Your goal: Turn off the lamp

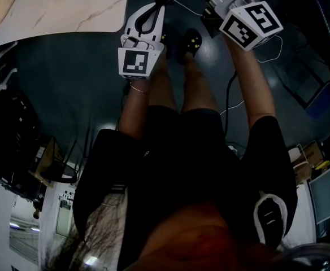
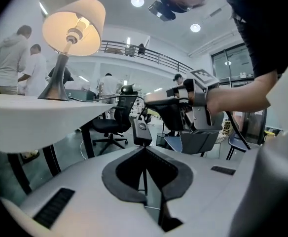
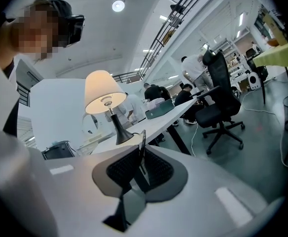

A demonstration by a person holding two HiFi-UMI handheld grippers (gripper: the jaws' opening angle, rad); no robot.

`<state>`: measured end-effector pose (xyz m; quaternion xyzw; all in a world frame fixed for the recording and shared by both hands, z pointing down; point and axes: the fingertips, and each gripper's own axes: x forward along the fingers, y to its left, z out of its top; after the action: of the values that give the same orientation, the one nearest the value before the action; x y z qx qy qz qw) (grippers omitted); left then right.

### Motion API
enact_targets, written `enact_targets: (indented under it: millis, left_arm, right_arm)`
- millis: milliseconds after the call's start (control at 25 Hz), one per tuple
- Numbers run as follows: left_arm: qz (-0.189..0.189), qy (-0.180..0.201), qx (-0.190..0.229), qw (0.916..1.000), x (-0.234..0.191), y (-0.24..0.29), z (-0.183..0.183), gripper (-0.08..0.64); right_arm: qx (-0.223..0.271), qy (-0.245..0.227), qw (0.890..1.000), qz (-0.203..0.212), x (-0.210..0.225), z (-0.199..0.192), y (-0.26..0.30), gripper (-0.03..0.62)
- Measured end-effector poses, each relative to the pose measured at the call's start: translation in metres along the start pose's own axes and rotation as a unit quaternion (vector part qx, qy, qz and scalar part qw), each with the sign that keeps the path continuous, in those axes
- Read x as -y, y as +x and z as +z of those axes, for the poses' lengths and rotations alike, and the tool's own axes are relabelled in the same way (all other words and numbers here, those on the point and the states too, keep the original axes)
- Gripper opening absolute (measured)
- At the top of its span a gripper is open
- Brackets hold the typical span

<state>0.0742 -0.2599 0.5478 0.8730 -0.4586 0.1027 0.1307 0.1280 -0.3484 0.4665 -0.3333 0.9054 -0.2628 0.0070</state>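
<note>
Left gripper (image 2: 144, 146) is pinched narrow on the base of the inline switch (image 2: 142, 131), likely steadying it. Right gripper (image 3: 142, 148) is closed and empty, a blunt presser. The lamp (image 2: 75, 26) is lit, above-left of the left gripper.

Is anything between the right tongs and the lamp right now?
Nothing visible does. Past the right tongs, shut on a thin dark strip, the lit lamp stands in full view on the white table, with only open air between.
</note>
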Motion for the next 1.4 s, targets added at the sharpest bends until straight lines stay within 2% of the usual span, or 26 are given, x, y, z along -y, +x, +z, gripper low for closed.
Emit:
enact_targets:
  millis: [280, 440, 720, 1120, 1400]
  left_arm:
    - [-0.014, -0.005, 0.014, 0.9998, 0.008, -0.005, 0.015, 0.012]
    - [-0.02, -0.01, 0.017, 0.9996, 0.007, -0.007, 0.018, 0.012]
    - [-0.027, -0.016, 0.035, 0.9989, 0.014, -0.008, 0.034, 0.012]
    - [-0.043, -0.002, 0.043, 0.9981, 0.018, -0.004, 0.044, 0.012]
    - [-0.048, -0.003, 0.039, 0.9981, 0.016, -0.004, 0.041, 0.012]
  right_arm:
    - [0.014, 0.025, 0.999, -0.018, 0.007, -0.001, -0.016, 0.017]
    - [0.018, 0.067, 0.998, 0.015, -0.004, -0.014, -0.017, 0.052]
    - [-0.003, 0.105, 0.991, 0.087, -0.038, -0.039, -0.012, 0.135]
    - [-0.002, 0.146, 0.982, 0.118, -0.048, -0.042, -0.002, 0.132]
    - [0.001, 0.165, 0.977, 0.138, -0.05, -0.04, -0.001, 0.102]
